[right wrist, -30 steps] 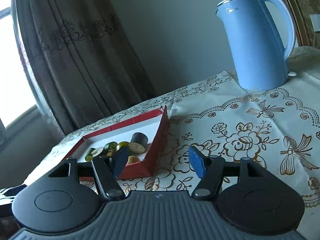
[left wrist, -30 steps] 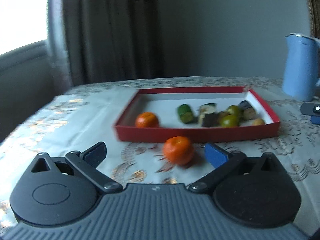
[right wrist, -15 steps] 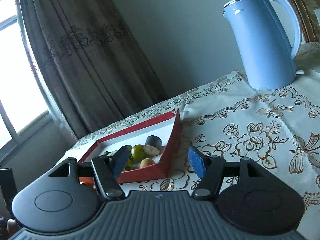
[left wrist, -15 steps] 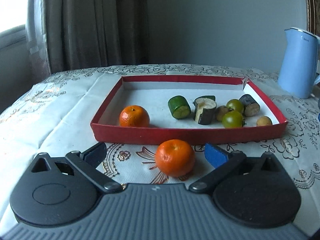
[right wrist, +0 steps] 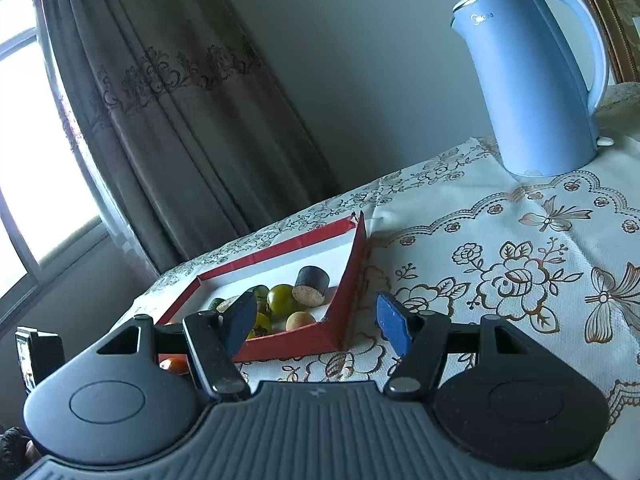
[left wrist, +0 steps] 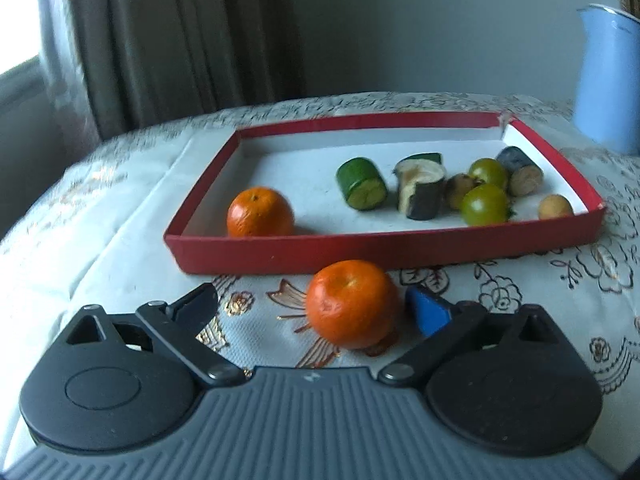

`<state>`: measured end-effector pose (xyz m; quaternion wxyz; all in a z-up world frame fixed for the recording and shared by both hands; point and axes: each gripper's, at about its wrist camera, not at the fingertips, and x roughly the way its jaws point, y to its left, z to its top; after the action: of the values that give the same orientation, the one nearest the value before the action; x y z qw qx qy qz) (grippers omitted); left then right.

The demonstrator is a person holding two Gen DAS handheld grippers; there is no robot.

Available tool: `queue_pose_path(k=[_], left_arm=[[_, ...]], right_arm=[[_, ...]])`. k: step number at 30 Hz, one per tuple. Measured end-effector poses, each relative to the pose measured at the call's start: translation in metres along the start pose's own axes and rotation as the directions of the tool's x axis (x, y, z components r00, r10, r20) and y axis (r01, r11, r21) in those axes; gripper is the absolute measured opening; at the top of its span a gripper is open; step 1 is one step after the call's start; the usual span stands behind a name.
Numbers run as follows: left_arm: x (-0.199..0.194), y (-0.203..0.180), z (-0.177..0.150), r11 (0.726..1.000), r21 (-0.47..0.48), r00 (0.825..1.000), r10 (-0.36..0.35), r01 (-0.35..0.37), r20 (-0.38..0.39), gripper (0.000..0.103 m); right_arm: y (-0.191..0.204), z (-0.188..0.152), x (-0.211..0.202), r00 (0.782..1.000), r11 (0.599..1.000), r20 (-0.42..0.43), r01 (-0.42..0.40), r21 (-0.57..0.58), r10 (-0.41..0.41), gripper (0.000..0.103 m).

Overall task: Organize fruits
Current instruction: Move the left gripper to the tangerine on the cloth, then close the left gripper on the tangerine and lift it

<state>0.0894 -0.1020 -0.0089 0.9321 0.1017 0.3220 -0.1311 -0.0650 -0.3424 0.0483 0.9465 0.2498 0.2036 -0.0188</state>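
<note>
In the left wrist view an orange mandarin (left wrist: 351, 304) lies on the tablecloth just in front of a red tray (left wrist: 384, 250). My left gripper (left wrist: 316, 310) is open around it, the right blue pad (left wrist: 426, 314) close beside it. A second mandarin (left wrist: 260, 213) lies inside the tray at the left, with green and dark cut pieces (left wrist: 362, 184) and small green fruits (left wrist: 484, 205) at the right. My right gripper (right wrist: 316, 320) is open and empty, held near the tray's right corner (right wrist: 340, 320); part of the loose mandarin (right wrist: 174, 365) shows behind its left finger.
A blue electric kettle (right wrist: 532, 76) stands on the flowered tablecloth (right wrist: 520, 264) at the far right; it also shows in the left wrist view (left wrist: 608, 80). A dark curtain (left wrist: 180, 40) and a window hang behind the table. The table edge falls away at the left.
The left gripper has come closer to the loose mandarin, which now lies further in between the fingers. The right gripper has shifted slightly and tilted; its jaws stay open.
</note>
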Motion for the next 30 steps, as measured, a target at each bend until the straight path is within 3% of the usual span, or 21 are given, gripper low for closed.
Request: queue_pose_path(k=[10,16,19,26,30], left_arm=[[0.001,-0.001,0.001,0.999,-0.004,0.999,0.034,-0.034,-0.007,0.101],[0.002,-0.002,0.002,1.000,-0.008,1.000,0.017,-0.017,-0.005,0.094],[0.001,-0.002,0.002,1.000,-0.007,1.000,-0.001,0.001,0.001,0.085],[-0.007,-0.009,0.000,0.998,0.021,0.998,-0.068,0.067,0.017,0.045],[-0.010,-0.011,-0.002,0.998,0.028,0.998,-0.056,0.055,0.026,0.043]], right_arm=[[0.001,-0.002,0.002,1.000,1.000,-0.004,0.021,-0.023,-0.021,0.066],[0.001,-0.004,0.002,1.000,0.999,-0.007,0.029,-0.030,-0.029,0.066],[0.002,-0.004,0.002,0.999,0.999,-0.009,0.034,-0.034,-0.035,0.066],[0.001,-0.006,0.005,0.998,0.997,-0.013,0.058,-0.051,-0.059,0.066],[0.001,-0.007,0.007,0.997,0.996,-0.017,0.068,-0.058,-0.069,0.066]])
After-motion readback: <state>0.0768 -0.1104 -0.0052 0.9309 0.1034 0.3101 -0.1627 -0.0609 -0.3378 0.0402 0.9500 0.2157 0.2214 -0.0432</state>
